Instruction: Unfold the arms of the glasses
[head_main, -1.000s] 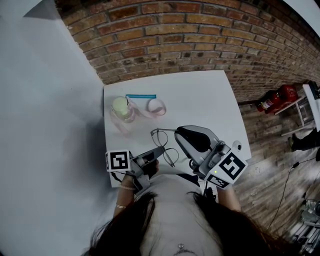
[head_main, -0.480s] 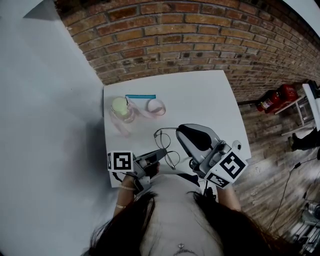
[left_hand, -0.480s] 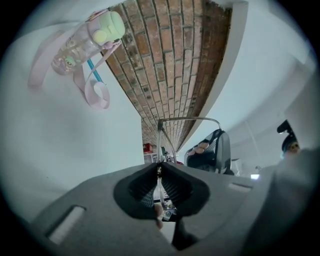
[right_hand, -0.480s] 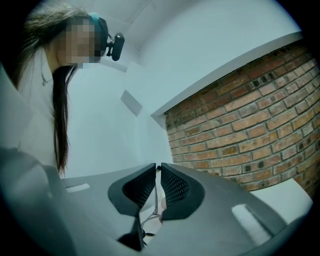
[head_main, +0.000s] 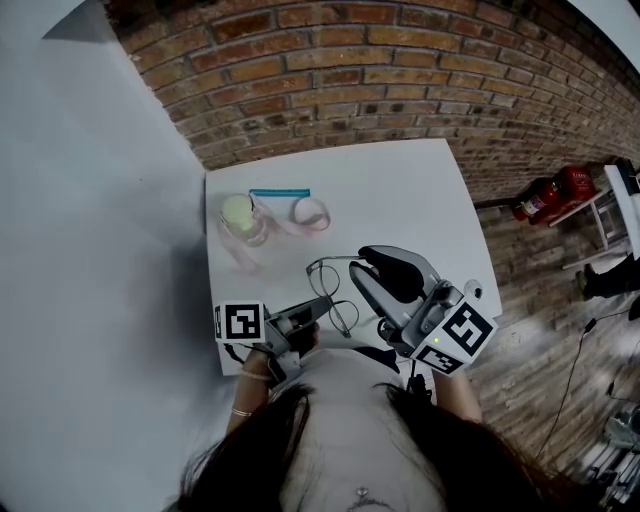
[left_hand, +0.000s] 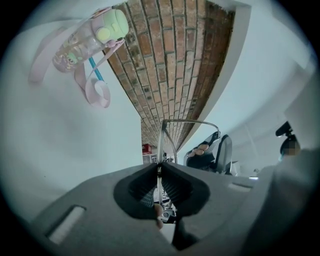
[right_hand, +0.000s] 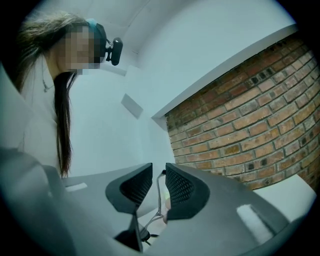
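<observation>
Thin metal-rimmed glasses (head_main: 328, 290) hang just above the near part of the white table (head_main: 400, 190). My left gripper (head_main: 311, 313) is shut on the rim of one lens, and that wire rim (left_hand: 166, 137) rises from between its pads in the left gripper view. My right gripper (head_main: 362, 266) is at the glasses' right side. Its jaws stand a little apart, with one thin arm of the glasses (right_hand: 158, 192) running through the gap and neither pad clearly pressing on it. That arm (head_main: 335, 260) points from the frame toward the right gripper.
A clear bottle with a pale green lid (head_main: 243, 218), a pink strap (head_main: 312, 212) and a blue stick (head_main: 280, 193) lie at the table's far left. A brick wall (head_main: 400, 70) stands behind. Beyond the table's right edge, a red extinguisher (head_main: 548, 196) sits on the floor.
The glasses and both grippers have shifted slightly to the right. The left gripper keeps its hold on the rim throughout.
</observation>
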